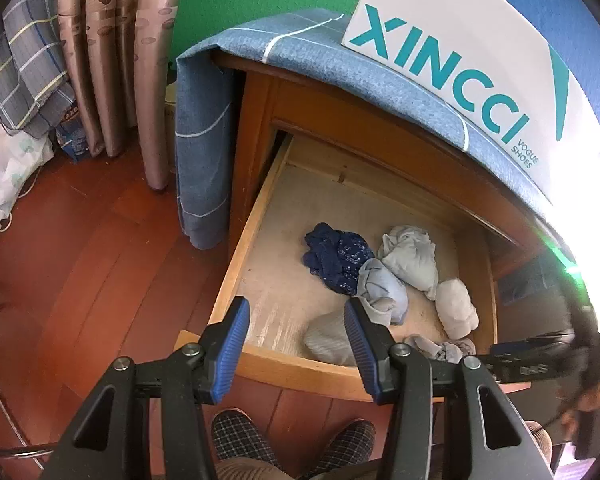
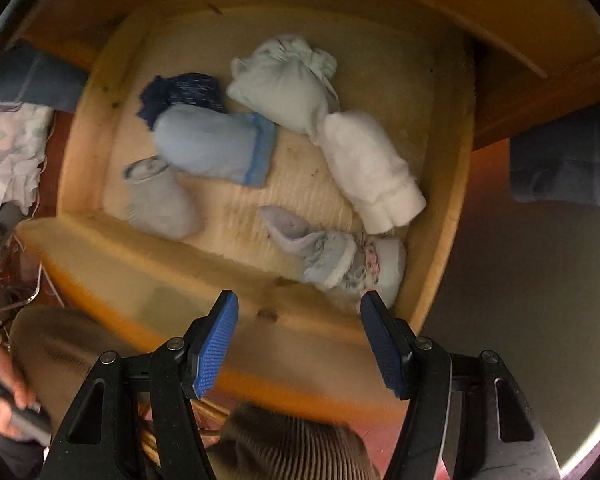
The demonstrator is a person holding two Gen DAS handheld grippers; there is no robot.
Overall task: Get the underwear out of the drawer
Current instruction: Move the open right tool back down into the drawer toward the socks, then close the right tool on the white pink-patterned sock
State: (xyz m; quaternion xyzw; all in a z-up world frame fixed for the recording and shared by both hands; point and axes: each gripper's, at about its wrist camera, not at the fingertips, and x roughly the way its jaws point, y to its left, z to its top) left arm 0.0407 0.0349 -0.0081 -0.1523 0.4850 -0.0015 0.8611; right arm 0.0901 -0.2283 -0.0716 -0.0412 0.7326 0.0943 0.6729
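The left gripper (image 1: 296, 322) stands with its black jaws spread and nothing between the ribbed blue pads (image 1: 236, 328), poised over the near front corner of the drawer (image 1: 252, 216). The right gripper (image 2: 298, 318) points straight down at the drawer's front edge, its jaws likewise parted and empty, the knurled blue pads (image 2: 216, 348) clear of every garment; this view is smeared by motion.

The drawer is pulled out, a shallow box of pale, unfinished wood with a scuffed, whitish floor and an orange-varnished front board. The underwear lies inside as soft crumpled bundles. A dark navy piece (image 1: 338, 256), lacy and speckled, sits toward the back left. Touching it is a light blue bundle (image 1: 380, 286) with a brighter blue band, and behind that a pale grey-green bundle (image 1: 410, 254), knotted and wrinkled. A fluffy white roll (image 1: 456, 306) lies along the right side, a ribbed grey bundle (image 1: 328, 338) rests against the front board just beside the left gripper's right finger, and a small floral-printed piece (image 2: 340, 258) is tucked in the front right corner, nearest the right gripper.

The cabinet (image 1: 340, 104) is glossy brown wood, draped with a mottled blue cloth (image 1: 204, 140) crossed by thin white lines. On it rests a white shoe box (image 1: 460, 40) lettered in teal. Below, reddish plank flooring (image 1: 100, 240), checked slippers (image 1: 236, 434), and satiny taupe curtains (image 1: 112, 60) in stiff folds
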